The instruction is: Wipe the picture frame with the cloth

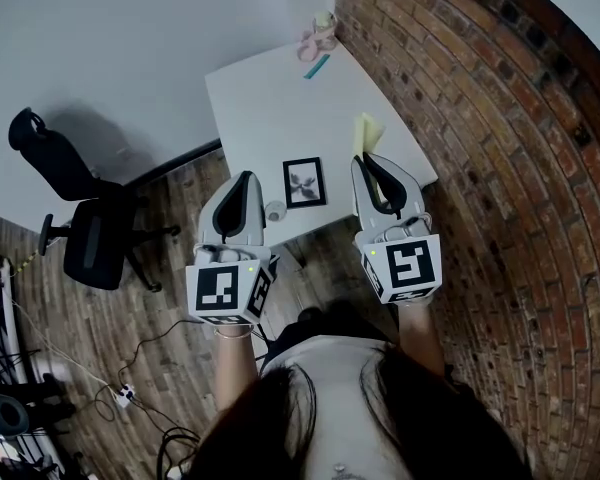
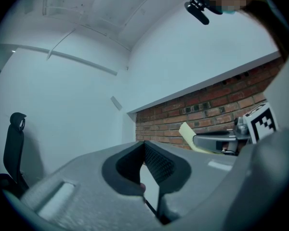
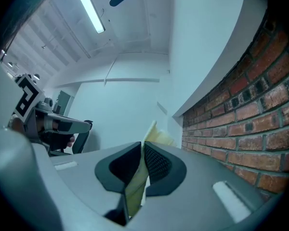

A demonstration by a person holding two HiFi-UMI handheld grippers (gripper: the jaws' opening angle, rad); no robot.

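Observation:
A black picture frame (image 1: 304, 183) lies flat near the front edge of the white table (image 1: 270, 98). My right gripper (image 1: 364, 158) hovers just right of it, shut on a yellow cloth (image 1: 366, 133) that sticks out past the jaws. The right gripper view shows the cloth (image 3: 137, 186) pinched between the closed pads of that gripper (image 3: 142, 146). My left gripper (image 1: 246, 176) hangs left of the frame. In its own view the left gripper (image 2: 144, 146) is shut with nothing between its jaws, and the yellow cloth (image 2: 187, 131) shows to the right.
A small white round object (image 1: 275, 210) sits by the frame's left corner. Pink and teal items (image 1: 320, 43) lie at the table's far corner. A brick wall (image 1: 480, 148) runs along the right. A black office chair (image 1: 80, 228) stands on the wooden floor at left.

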